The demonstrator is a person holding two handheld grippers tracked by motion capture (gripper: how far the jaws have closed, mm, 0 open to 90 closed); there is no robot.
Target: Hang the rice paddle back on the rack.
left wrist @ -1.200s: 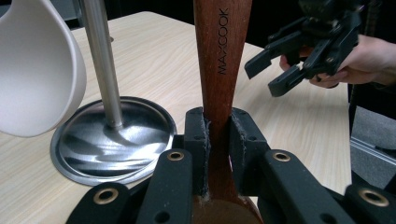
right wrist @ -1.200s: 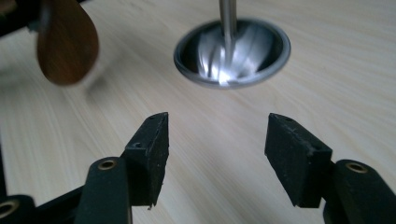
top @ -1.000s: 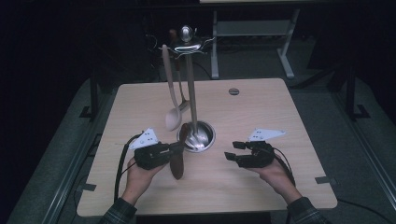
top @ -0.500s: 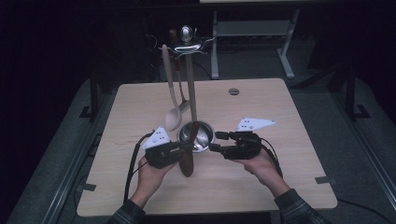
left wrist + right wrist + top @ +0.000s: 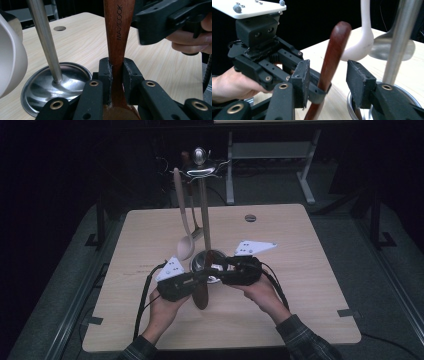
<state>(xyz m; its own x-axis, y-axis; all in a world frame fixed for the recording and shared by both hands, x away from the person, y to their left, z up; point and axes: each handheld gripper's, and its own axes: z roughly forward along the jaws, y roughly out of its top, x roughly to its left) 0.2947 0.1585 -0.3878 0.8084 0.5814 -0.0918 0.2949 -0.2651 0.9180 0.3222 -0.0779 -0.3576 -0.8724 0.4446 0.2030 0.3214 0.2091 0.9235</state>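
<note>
A dark wooden spoon stands nearly upright in front of the steel utensil stand. My left gripper is shut on the spoon's neck, both pads pressing it. My right gripper faces it from the right, just above. Its jaws have just been closing and stand either side of the spoon's handle, with a gap still showing at the right pad. A white spoon hangs from the stand's top, beside a steel ladle.
The stand's round steel base sits on the wooden table right behind both grippers, its pole close to my right jaw. A cable hole lies at the table's far side. Cables trail toward the near edge.
My right gripper has travelled left and a little up from the table's right side to the wooden spoon's handle, and its jaws have narrowed. The left gripper has kept its hold and barely moved.
</note>
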